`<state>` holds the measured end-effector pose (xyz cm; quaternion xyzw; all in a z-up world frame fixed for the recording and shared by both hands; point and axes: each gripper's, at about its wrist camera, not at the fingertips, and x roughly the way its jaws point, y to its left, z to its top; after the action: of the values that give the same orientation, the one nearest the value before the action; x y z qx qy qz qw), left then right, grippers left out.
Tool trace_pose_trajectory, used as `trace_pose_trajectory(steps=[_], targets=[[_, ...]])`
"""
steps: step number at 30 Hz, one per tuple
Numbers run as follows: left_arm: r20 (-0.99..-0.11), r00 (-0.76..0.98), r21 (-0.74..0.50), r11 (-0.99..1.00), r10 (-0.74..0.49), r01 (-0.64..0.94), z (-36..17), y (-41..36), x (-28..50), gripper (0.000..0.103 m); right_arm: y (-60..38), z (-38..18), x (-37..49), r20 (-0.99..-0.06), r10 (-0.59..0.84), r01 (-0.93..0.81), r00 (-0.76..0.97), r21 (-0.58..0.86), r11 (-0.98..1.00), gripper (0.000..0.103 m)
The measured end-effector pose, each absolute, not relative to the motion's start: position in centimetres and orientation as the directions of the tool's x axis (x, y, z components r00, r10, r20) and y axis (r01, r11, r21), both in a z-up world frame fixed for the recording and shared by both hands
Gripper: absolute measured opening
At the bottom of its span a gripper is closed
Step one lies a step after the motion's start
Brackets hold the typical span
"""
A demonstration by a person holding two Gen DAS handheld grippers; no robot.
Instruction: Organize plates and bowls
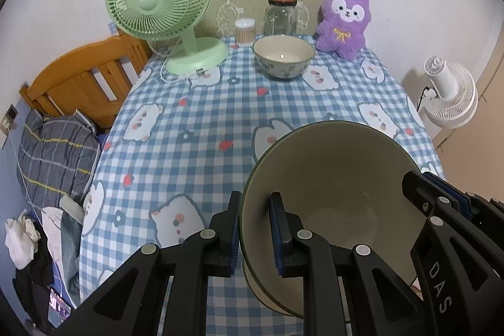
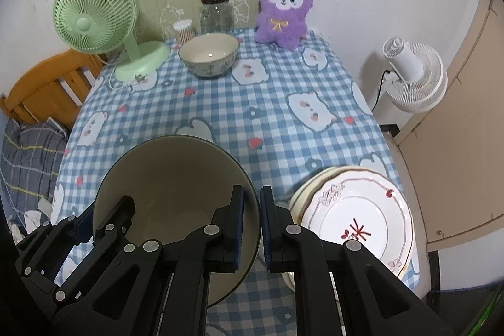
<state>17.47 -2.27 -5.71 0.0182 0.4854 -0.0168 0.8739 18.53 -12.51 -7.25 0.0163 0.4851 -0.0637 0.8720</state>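
Observation:
A large cream bowl [image 1: 330,175] with a dark rim hangs tilted over the near part of the blue checked tablecloth [image 1: 195,128]. My left gripper [image 1: 255,229] is shut on its left rim. My right gripper [image 2: 252,219] is shut on the opposite rim of the same bowl [image 2: 176,178]. Each gripper also shows at the edge of the other's view. A smaller patterned bowl [image 1: 283,55] [image 2: 208,54] stands upright near the far end of the table. A stack of white flowered plates [image 2: 356,210] sits at the near right corner, just right of the held bowl.
Along the far edge stand a green fan [image 1: 157,8], a cotton swab tub [image 1: 244,30], a glass jar [image 1: 281,16] and a purple plush toy [image 1: 343,21]. A wooden bed frame [image 1: 85,81] is on the left, a white fan [image 2: 412,74] on the right.

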Motion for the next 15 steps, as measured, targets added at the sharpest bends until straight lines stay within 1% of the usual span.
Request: trace_pose_trajectory(steps=[15], targets=[[-0.888,0.459,-0.001,0.999,-0.023,0.047,-9.1,-2.8,16.8,0.014,-13.0,-10.6,18.2,-0.886,-0.108,0.133,0.451,-0.053,0.990,0.013]])
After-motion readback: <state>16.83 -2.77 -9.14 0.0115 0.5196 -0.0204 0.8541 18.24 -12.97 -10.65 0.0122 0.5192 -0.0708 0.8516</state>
